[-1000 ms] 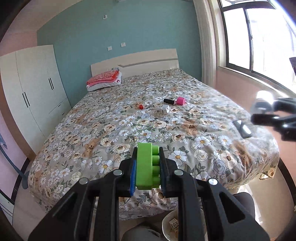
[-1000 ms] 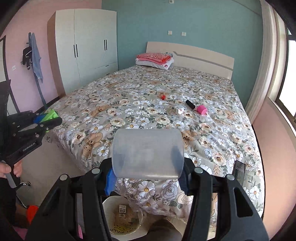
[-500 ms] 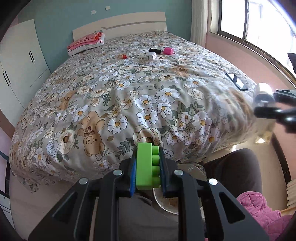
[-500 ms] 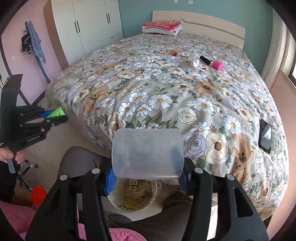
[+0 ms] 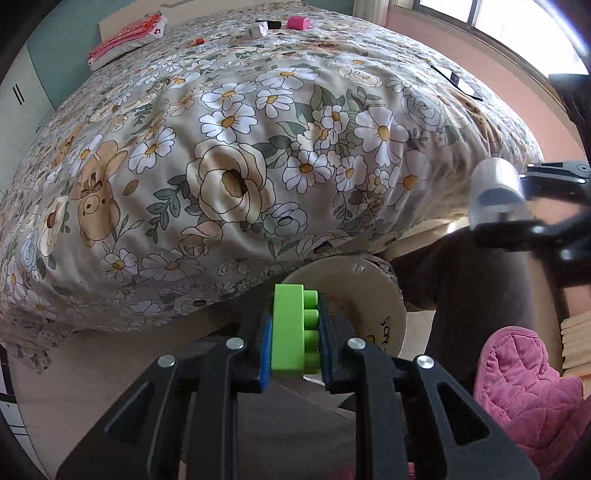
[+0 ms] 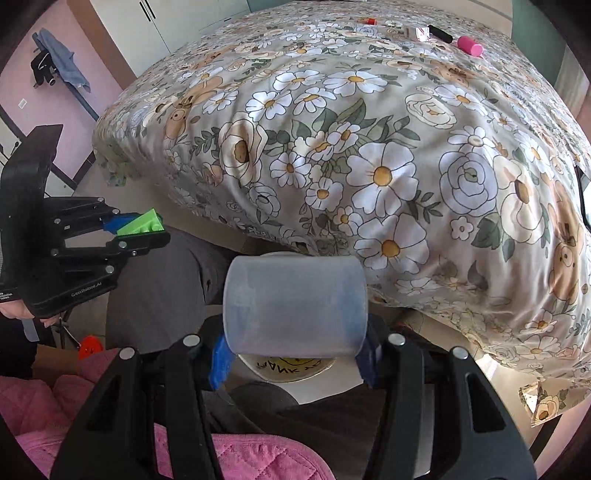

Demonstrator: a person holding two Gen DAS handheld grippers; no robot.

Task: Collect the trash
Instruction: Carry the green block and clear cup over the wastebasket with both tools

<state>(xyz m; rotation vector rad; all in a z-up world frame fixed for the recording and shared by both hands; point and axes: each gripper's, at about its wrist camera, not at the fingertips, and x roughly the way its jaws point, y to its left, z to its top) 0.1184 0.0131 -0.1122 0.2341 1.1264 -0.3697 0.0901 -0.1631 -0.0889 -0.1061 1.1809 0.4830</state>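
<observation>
While my left hand-held gripper (image 5: pixel 295 332) clamps the green brick (image 5: pixel 293 328) and my right (image 6: pixel 295 354) the frosted cup (image 6: pixel 295 306), neither is binned; the bin (image 5: pixel 373 295) waits just beyond both.

Counts: two grippers (image 5: pixel 293 332) (image 6: pixel 295 350), one green toy brick (image 5: pixel 293 328), one frosted plastic cup (image 6: pixel 295 302), one white bin (image 5: pixel 373 291). On the bed (image 5: pixel 221 147): one pink cylinder (image 5: pixel 299 23), one black tube (image 5: pixel 269 25), one small white box (image 5: pixel 256 29), one phone (image 5: pixel 456 79).
</observation>
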